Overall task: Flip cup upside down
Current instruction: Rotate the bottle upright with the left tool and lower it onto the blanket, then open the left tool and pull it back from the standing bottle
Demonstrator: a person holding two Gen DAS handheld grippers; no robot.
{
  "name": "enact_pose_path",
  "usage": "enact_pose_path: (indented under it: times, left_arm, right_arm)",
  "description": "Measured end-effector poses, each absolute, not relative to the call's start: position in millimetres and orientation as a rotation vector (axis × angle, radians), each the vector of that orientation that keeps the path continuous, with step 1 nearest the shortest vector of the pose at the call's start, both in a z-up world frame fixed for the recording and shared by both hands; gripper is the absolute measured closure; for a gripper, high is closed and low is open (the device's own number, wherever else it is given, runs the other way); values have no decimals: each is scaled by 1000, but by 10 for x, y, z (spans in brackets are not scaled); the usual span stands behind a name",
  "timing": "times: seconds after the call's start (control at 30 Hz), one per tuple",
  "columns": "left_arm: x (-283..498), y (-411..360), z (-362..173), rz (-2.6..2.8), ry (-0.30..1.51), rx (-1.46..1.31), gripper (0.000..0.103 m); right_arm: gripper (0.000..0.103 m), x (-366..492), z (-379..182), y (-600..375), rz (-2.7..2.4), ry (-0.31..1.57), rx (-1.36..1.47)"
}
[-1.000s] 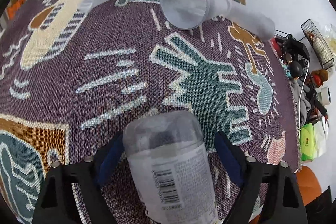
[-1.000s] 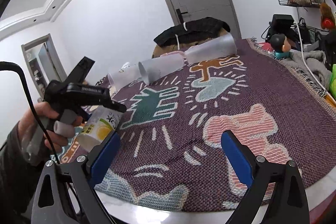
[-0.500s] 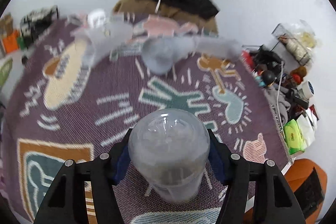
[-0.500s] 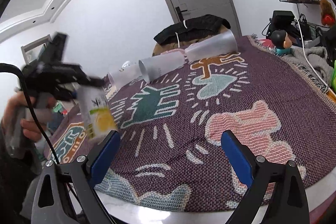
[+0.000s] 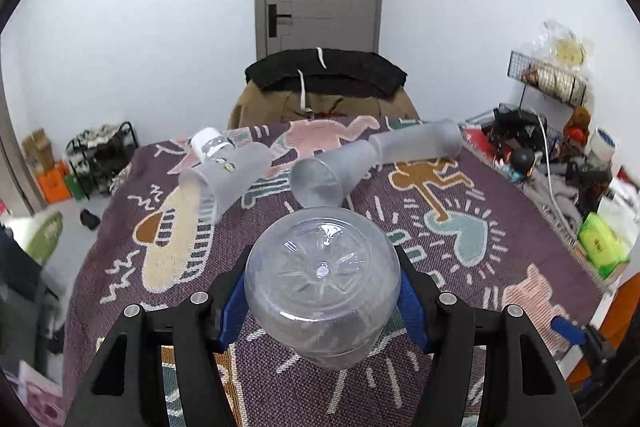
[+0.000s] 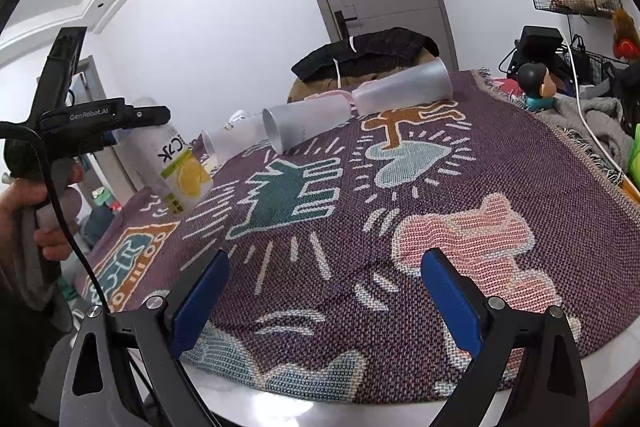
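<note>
My left gripper (image 5: 322,291) is shut on a clear plastic bottle (image 5: 322,279), whose base faces the camera. In the right wrist view the left gripper (image 6: 132,125) holds this bottle (image 6: 180,167) tilted above the table's left side, yellow lemon label showing. Three frosted cups lie on their sides at the far end: a left one (image 5: 224,179), a middle one (image 5: 332,171) with its mouth toward me, and a tall right one (image 5: 416,147). They also show in the right wrist view: left (image 6: 232,143), middle (image 6: 308,121), right (image 6: 404,89). My right gripper (image 6: 324,303) is open and empty.
A patterned purple woven cloth (image 6: 440,187) covers the round table. A chair with a black jacket (image 5: 324,75) stands behind it. Clutter, a wire rack (image 5: 548,75) and a green pack (image 5: 600,247) sit to the right. A shoe rack (image 5: 100,155) is at the left.
My left gripper has lifted the bottle off the cloth and swung it up, so the view now looks level across the table. The right gripper has not moved.
</note>
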State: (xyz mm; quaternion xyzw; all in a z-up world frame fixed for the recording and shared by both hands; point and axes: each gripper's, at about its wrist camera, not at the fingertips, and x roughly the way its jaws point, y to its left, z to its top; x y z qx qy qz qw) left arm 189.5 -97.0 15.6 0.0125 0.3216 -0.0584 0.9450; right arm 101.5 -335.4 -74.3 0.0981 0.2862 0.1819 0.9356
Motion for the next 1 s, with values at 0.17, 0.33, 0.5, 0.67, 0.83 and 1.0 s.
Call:
enact_pose_path:
  times: [0.17,0.33,0.5,0.67,0.83,1.0]
  left_arm:
    - [1948,-1221,13,-131,669,93,38]
    - [1990,-1501,-170,-149,691,166,38]
    - [2038,-1635,-303,-67,680,251,34]
    - [2012,-1596,-285,-99,700,232,27]
    - [1958,-1401,-134,-98,690,114,17]
    - [1803,-1240,104,-79,627,85,8]
  right_arm:
    - [6,1008,-746,-3395,355,578,205]
    - [6,1025,-745,-3474,339,572,223]
    - [6,1039,-748,-3514,337,572,237]
    - [6,1029,-735,-3512,340,568,239]
    - [6,1002,-703,-3481,344,568,226]
    - [6,1010,-614,-3446,342,564,219]
